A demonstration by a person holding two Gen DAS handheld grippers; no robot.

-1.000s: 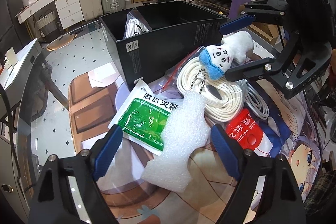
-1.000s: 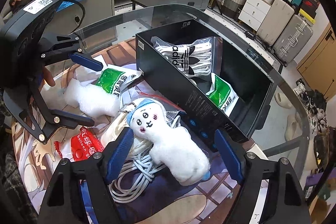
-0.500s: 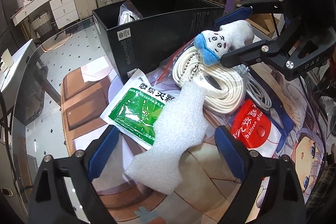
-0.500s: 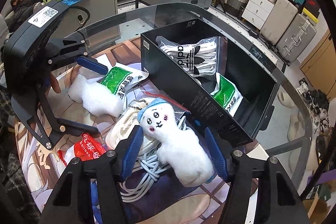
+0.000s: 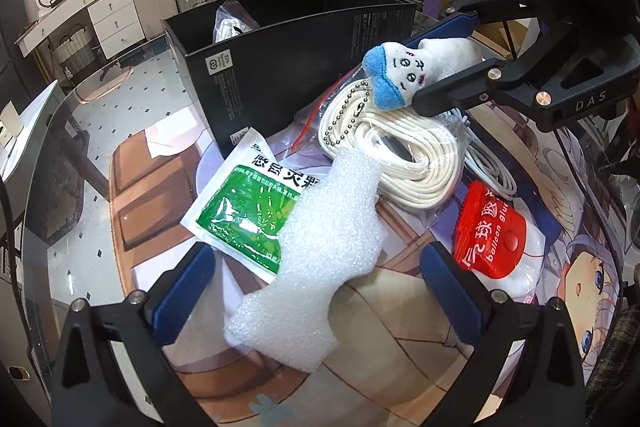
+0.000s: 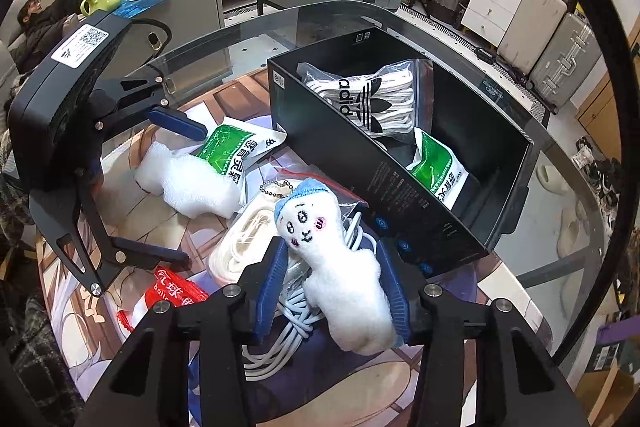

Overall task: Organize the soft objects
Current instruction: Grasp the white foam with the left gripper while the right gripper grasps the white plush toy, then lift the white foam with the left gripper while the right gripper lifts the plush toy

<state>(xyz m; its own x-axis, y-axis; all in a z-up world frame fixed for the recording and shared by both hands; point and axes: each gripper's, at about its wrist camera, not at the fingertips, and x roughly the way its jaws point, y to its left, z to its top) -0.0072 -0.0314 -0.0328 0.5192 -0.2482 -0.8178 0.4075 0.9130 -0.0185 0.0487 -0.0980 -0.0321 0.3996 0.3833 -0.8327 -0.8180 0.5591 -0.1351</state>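
My right gripper (image 6: 334,285) is shut on a white plush toy (image 6: 336,267) with a blue cap and a bead chain, held just above a white cord coil (image 6: 248,247). The plush toy also shows in the left wrist view (image 5: 416,67), between the right gripper's fingers (image 5: 452,95). My left gripper (image 5: 316,291) is open, its fingers either side of a white foam piece (image 5: 320,247) that lies on the mat. A green packet (image 5: 252,211) lies under the foam's far edge. A black box (image 6: 404,163) holds a bag of white socks (image 6: 368,99) and another green packet (image 6: 436,163).
A red balloon-glue pack (image 5: 488,231) lies right of the foam. A thin white cable (image 6: 288,339) lies under the right gripper. All sit on a printed mat (image 5: 384,359) on a round glass table (image 6: 560,267). Suitcases and drawers stand beyond.
My right gripper has closed its fingers onto the plush toy and raised it slightly. My left gripper has pulled back a little, staying open around the foam.
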